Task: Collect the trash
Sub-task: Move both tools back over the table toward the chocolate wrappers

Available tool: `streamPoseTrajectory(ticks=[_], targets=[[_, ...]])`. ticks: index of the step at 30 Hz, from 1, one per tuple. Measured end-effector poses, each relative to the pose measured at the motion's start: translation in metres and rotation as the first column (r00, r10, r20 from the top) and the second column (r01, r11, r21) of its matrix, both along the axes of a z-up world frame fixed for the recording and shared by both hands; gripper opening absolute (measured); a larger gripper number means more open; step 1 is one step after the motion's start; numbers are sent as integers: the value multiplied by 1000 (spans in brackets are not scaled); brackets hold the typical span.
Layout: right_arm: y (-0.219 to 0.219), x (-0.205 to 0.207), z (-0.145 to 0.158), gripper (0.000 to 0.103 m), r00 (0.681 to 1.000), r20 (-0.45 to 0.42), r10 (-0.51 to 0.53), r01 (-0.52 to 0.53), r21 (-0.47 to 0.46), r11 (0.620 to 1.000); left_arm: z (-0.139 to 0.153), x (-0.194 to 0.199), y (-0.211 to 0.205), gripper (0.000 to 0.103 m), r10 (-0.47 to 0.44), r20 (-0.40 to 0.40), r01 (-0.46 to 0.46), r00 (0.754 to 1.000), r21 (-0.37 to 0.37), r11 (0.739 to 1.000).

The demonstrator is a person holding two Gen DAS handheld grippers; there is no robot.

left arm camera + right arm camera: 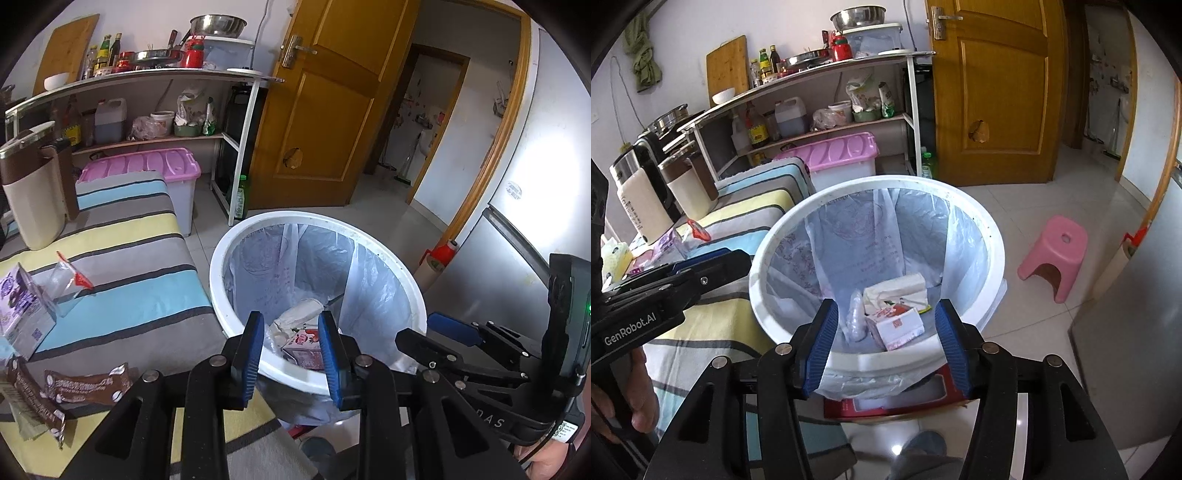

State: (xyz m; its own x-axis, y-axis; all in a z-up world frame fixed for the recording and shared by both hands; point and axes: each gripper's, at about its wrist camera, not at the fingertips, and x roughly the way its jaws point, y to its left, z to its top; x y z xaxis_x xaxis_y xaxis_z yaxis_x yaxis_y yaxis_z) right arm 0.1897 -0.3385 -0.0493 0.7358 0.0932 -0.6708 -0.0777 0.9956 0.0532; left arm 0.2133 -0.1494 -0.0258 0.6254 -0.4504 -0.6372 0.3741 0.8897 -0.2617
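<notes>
White trash bin (991, 236) beside the tabletop's edge already holds a red-white carton (897, 325). Between drops, I judge: 2 brown wrappers (85, 387) left near the tabletop's front edge; next needs a reach there. Left gripper (291, 350) part-open, empty; right gripper (886, 343) wide, empty.

From my left tongs' view the purple carton (22, 314) and brown wrappers (55, 395) run off the left edge. My own fingers (328, 362) cover part of the red-and-white carton (301, 345) in the bin (406, 280). The red box (886, 404) under the bin is mostly hidden, maybe a tissue box. Bottle labels on the shelf (827, 68) are too tiny to read.
</notes>
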Motion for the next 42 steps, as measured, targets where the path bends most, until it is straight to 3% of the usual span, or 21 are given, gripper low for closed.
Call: streamPoseTrajectory(ticks=[19,42], targets=[[47,-48,29,56,989,79,124,-125,4,992,23,-67,61,30,115,65,-116,991,9,993],[107,-69,15,56,946,59,318,-319,2,948,10,-118,123,30,259,43,-260,965,17,965]])
